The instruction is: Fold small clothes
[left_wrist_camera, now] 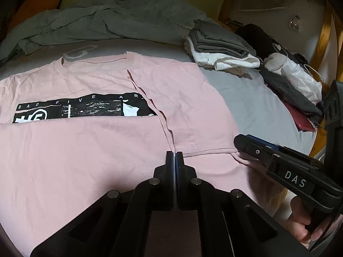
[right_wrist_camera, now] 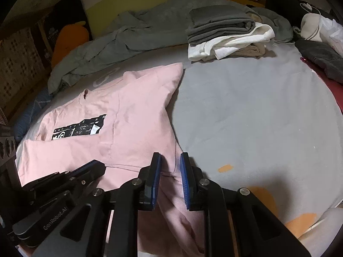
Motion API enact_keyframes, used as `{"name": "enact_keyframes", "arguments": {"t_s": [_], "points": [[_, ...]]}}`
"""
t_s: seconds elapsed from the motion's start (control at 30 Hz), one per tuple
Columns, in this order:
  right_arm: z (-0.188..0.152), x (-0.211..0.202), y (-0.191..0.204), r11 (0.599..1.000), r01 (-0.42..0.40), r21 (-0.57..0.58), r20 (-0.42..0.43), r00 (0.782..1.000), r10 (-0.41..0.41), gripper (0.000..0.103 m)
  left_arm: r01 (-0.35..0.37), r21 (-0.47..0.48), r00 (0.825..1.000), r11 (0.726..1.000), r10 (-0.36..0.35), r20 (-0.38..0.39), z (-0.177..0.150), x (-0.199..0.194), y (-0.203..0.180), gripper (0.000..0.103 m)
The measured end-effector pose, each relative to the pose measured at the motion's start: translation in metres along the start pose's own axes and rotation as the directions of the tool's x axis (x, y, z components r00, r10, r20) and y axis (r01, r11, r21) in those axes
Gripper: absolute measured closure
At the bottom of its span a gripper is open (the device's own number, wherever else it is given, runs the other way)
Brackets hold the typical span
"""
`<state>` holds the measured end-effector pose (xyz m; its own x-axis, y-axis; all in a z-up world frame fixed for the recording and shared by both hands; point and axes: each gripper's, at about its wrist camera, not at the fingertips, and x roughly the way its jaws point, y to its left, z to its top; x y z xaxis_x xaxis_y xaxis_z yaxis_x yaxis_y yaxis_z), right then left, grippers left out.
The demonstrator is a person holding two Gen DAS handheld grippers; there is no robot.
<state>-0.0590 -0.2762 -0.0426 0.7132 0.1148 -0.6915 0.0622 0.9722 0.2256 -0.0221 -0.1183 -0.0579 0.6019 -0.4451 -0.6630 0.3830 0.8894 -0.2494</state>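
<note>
A pink T-shirt (left_wrist_camera: 85, 150) with a black print lies flat on the grey bed sheet (right_wrist_camera: 246, 117). Its right side and sleeve are folded in, and a lower layer covers the bottom of the print. My left gripper (left_wrist_camera: 174, 156) is shut, pads together, with its tips on the cloth edge where the folded side ends. That same gripper (right_wrist_camera: 99, 166) lies low over the shirt in the right wrist view. My right gripper (right_wrist_camera: 170, 165) stands narrowly parted, with bunched pink cloth running up between its blue pads at the shirt's right corner. Seen from the left wrist, the right gripper (left_wrist_camera: 236, 142) has creases spreading from its tip.
A stack of folded grey and white clothes (left_wrist_camera: 220, 45) sits behind the shirt. A crumpled grey blanket (left_wrist_camera: 85, 21) fills the back of the bed. Dark clothes, a white bag and cables (left_wrist_camera: 289, 85) are piled at the right edge. A hand (left_wrist_camera: 304, 224) holds the right gripper's handle.
</note>
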Motion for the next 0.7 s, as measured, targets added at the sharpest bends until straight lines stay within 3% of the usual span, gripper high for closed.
{"name": "enact_keyframes", "arguments": {"t_s": [0.13,0.23,0.37,0.47,0.5,0.63,0.67,0.7], "points": [[-0.001,-0.003,-0.001,1.0,-0.006,0.001,0.017,1.0,0.006,0.085,-0.015,0.01,0.999,1.0,0.015,0.028,-0.002,-0.01,-0.002,0.1],[0.001,-0.008,-0.004,1.0,-0.025,0.011,0.047,0.999,0.025,0.085,0.018,-0.018,0.997,1.0,-0.017,0.08,-0.001,-0.031,0.01,0.1],[0.003,-0.015,-0.004,0.999,-0.03,0.015,0.089,0.996,0.029,0.085,-0.114,0.013,0.984,0.993,0.111,0.141,0.009,-0.065,0.034,0.1],[0.003,-0.015,-0.003,1.0,-0.02,0.017,0.097,0.995,0.018,0.085,-0.229,-0.016,0.959,0.973,0.229,0.169,0.025,-0.091,0.072,0.088],[0.003,-0.016,-0.003,1.0,-0.017,0.02,0.106,0.994,0.015,0.085,-0.267,-0.039,0.947,0.963,0.27,0.175,0.032,-0.098,0.088,0.079],[0.001,-0.044,-0.002,1.0,0.001,0.027,0.258,0.966,-0.008,0.085,-0.416,-0.177,0.869,0.892,0.448,0.212,0.055,-0.131,0.176,0.071],[0.001,-0.051,0.003,1.0,0.023,0.007,0.296,0.955,-0.024,0.085,-0.443,-0.232,0.855,0.866,0.486,0.182,0.058,-0.137,0.203,0.071],[0.0,-0.058,0.008,0.999,0.036,-0.021,0.326,0.945,-0.028,0.085,-0.413,-0.292,0.873,0.863,0.467,0.143,0.061,-0.141,0.231,0.071]]}}
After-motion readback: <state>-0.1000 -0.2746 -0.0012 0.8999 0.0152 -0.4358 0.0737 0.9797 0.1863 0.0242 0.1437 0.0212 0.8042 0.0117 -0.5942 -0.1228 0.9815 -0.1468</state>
